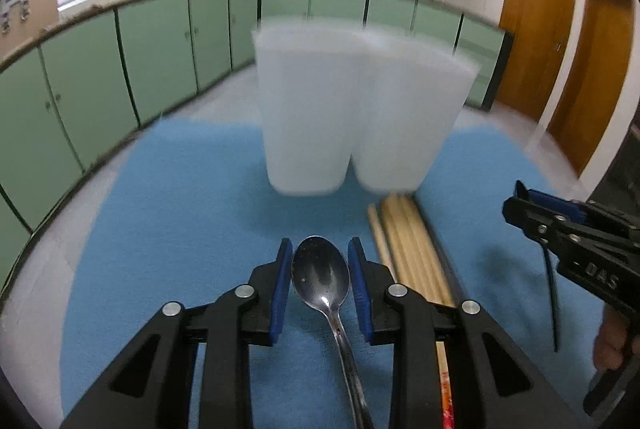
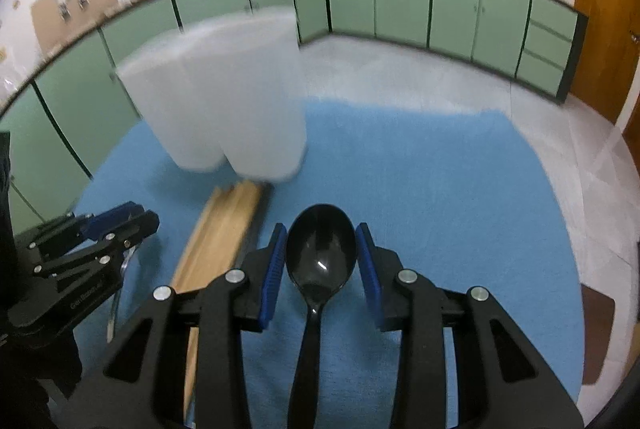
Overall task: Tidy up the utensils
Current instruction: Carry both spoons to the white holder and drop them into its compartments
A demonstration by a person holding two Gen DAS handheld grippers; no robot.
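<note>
The left tongs [image 1: 320,285] stood partly open around a shiny metal spoon [image 1: 322,277], bowl between the blue pads without clear contact. The right tongs [image 2: 321,271] likewise straddled a glossy black plastic spoon [image 2: 320,253]. Both lay over the blue cloth-covered surface [image 2: 440,189], near two translucent white plastic containers [image 1: 356,109] and a bundle of wooden chopsticks [image 1: 408,245].

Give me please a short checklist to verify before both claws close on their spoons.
1. Metal spoon lies between the left claw pads, bowl forward: ok.
2. Black spoon lies between the right claw pads: ok.
3. Both claws are open with a gap on each side of the spoon: ok.
4. Wooden chopsticks sit close beside the left claw's right finger and might get caught: cannot tell.
5. The two white containers stand upright on the blue mat: ok.
6. Containers are empty inside: cannot tell, their tops face away and the picture is blurred.
</note>
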